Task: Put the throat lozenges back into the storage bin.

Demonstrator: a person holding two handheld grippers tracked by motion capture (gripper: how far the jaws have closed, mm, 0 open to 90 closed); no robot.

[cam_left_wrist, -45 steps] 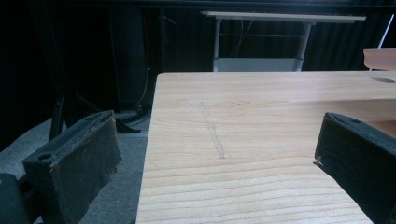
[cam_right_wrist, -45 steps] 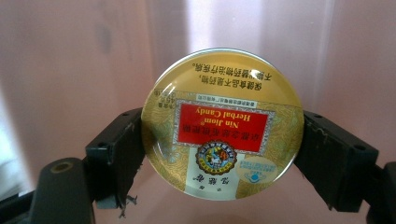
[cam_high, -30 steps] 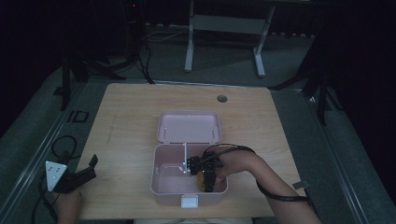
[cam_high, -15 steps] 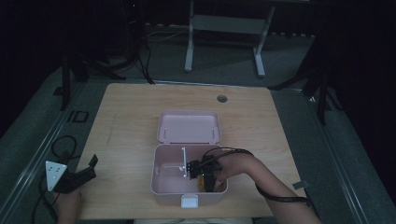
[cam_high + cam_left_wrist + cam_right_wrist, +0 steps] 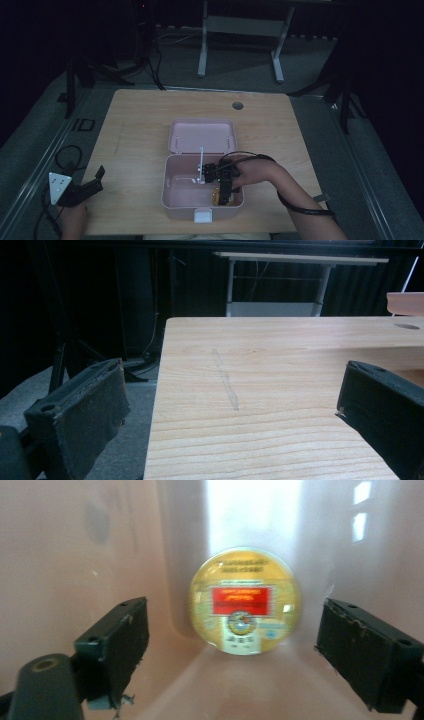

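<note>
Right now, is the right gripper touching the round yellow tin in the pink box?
Apart. The right gripper view shows the yellow tin between the open right gripper jaws, with gaps on both sides.

Table (image 5: 280, 390): pale wood, matt, grain plain to me, one faint scuff line. Box (image 5: 172, 192): pink plastic, smooth, soft sheen on inner walls. Round tin (image 5: 245, 601): glossy yellow lid, printed red label, catches glare. Jaw pads on my right gripper (image 5: 235, 655): black, matt, rough, frayed edges.
</note>
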